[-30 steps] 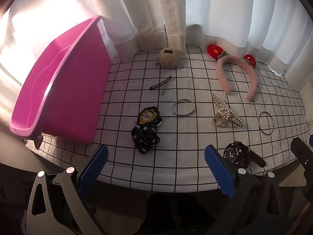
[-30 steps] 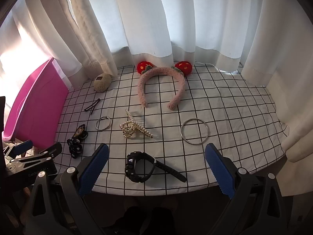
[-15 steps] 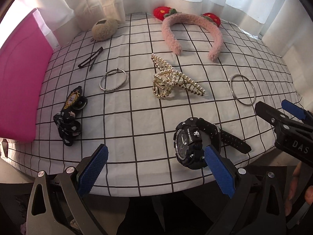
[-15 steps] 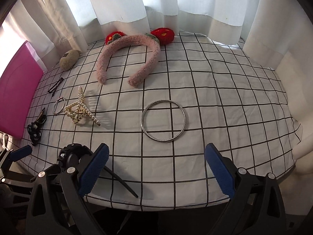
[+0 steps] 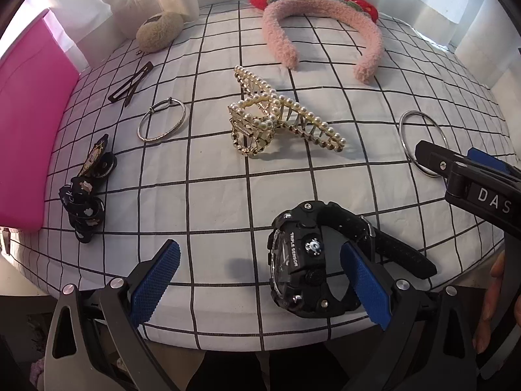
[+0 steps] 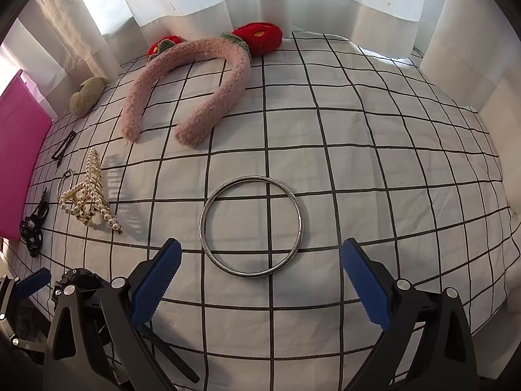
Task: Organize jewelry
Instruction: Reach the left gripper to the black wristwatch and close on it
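in the left wrist view the left gripper [image 5: 259, 275] sits at the bottom of the frame with its blue pads spread wide and nothing between them touching either pad. the black watch [image 5: 301, 262] lies on the grid-patterned cloth [image 5: 211, 202] in the lower centre, close against the inner side of the right-hand pad, though contact cannot be judged. above it, in the middle of the frame, rests the pearl hair claw [image 5: 276, 119]. a thin bracelet [image 5: 161, 123] lies left of the claw, black hair clips [image 5: 132, 84] above that, and a dark scrunchie [image 5: 85, 198] at the left edge beside the pink bin [image 5: 27, 123]. the pink headband [image 5: 322, 29] arcs across the top, a beige scrunchie [image 5: 159, 31] at upper left.

in the right wrist view the right gripper [image 6: 260, 280] is likewise wide apart and holds nothing. the large silver bangle [image 6: 250, 226] lies flat on the cloth in the centre, just above and between the pads, clear of both.
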